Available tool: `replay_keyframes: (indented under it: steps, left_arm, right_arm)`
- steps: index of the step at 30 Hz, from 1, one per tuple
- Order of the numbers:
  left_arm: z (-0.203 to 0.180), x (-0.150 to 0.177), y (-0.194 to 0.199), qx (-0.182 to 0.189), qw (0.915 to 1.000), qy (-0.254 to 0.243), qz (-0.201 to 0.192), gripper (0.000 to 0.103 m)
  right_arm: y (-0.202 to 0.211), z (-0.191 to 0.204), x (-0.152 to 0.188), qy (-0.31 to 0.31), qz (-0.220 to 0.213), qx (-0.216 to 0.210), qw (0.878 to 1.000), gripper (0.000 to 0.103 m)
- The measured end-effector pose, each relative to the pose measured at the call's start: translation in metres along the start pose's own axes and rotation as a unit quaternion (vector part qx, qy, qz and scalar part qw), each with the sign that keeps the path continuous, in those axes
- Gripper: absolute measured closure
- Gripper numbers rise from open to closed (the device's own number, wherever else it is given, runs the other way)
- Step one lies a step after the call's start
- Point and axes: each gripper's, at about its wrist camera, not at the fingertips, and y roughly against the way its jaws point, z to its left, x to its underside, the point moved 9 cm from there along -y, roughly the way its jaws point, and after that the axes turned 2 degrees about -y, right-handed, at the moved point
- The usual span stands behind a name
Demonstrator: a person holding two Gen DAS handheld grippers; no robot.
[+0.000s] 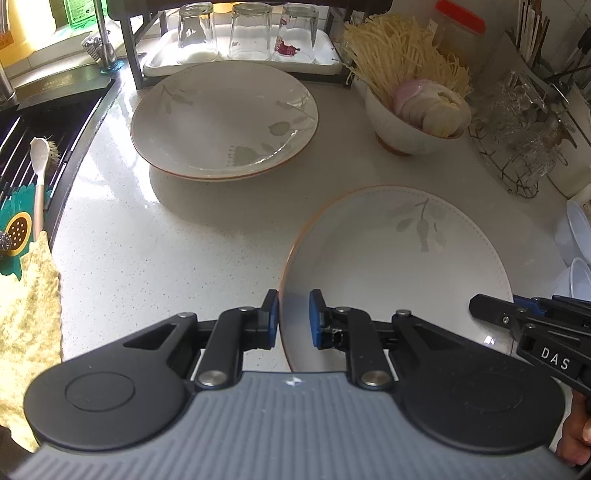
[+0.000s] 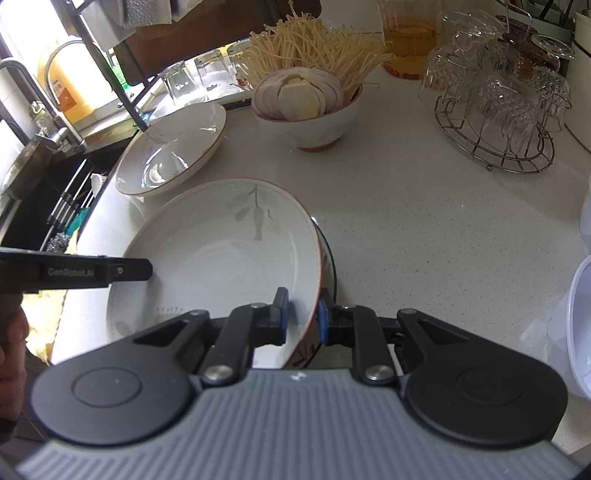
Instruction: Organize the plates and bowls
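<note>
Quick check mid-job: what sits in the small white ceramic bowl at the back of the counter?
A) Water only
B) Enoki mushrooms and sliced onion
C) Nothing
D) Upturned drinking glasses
B: the small white ceramic bowl holds pale enoki mushrooms and sliced onion.

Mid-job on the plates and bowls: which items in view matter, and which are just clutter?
Job:
- near white leaf-print plate, gripped by left gripper and right gripper
- far leaf-print plate
- white bowl of mushrooms

Clutter:
- upturned drinking glasses
- wire rack of cut-glass cups
- dish brush

White plates [image 1: 225, 118] — grey-green leaf pattern, orange rims.
</note>
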Motion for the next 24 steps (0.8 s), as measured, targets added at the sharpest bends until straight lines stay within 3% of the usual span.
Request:
replay_keyframes:
  steps: [13, 24]
  left_arm:
    - [0.0, -0.001, 0.004, -0.001, 0.9999, 0.006, -0.01, 0.083]
    - [-0.011, -0.003, 0.025, 0.012, 0.9993, -0.009, -0.033, 0.083]
  right_arm:
    - [-0.003, -0.002, 0.002, -0.026, -0.004, 0.004, 1.0, 0.083]
    - [0.009, -0.006, -0.005, -0.044, -0.013, 0.036, 0.998, 0.082]
